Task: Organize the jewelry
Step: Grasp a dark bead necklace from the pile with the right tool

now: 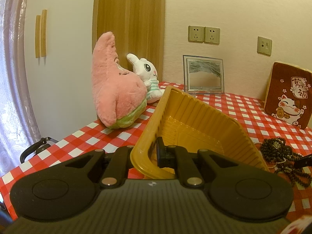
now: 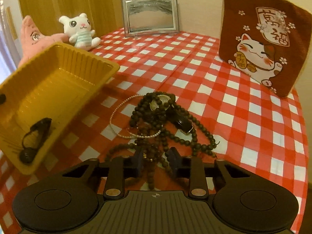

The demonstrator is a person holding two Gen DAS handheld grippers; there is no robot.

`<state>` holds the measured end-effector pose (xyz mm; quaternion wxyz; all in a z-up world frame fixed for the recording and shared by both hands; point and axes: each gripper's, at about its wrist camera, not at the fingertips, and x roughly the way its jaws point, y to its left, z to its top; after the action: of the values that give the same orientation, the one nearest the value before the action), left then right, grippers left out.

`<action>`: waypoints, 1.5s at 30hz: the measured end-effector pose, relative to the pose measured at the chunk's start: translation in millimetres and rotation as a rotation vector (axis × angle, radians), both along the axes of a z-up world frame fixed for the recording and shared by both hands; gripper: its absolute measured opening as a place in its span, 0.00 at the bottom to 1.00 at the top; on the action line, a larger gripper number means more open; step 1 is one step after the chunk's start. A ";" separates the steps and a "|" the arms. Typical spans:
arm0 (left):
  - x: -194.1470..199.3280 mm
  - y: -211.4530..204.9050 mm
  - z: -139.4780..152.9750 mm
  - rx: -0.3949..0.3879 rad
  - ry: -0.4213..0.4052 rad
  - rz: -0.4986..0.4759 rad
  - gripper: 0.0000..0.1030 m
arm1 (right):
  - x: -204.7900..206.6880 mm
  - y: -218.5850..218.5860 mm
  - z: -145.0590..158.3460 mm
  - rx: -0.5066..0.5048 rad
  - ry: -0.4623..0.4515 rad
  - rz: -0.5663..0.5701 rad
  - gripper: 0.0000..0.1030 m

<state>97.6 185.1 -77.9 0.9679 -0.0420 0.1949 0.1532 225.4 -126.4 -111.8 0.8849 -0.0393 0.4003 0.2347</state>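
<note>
Left hand-held gripper [image 1: 156,152] clamps the tilted yellow tray [image 2: 58,74] beside the bead pile [image 2: 156,120], ready for loading, while the right hand-held gripper [image 2: 155,159] straddles a strand, jaws apart.

Two plush toys sit at about ten o'clock on the table: one pink star plush [image 2: 32,37] and one white bunny plush [image 2: 81,31]. One yellow plastic tray [image 2: 64,66] stands at nine o'clock, with one dark bracelet [image 2: 35,138] inside it. One sand-art frame [image 2: 150,15] is at twelve o'clock, and one lucky-cat cushion [image 2: 261,39] at two o'clock. The jewelry heap at centre holds one pearl strand [image 2: 117,113], one watch [image 2: 161,101], and dark bead strands [image 2: 202,134] too tangled to count. Three wall outlets [image 1: 203,34] show.
</note>
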 end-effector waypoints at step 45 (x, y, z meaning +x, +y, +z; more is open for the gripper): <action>0.3 -1.7 1.8 0.000 -0.006 -0.005 0.08 | -6.6 -35.9 26.6 0.086 0.085 -0.073 0.06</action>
<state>97.9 183.3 -76.2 0.9688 -0.0419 0.1921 0.1507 218.8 -162.3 -85.1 0.8760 0.0234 0.4282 0.2206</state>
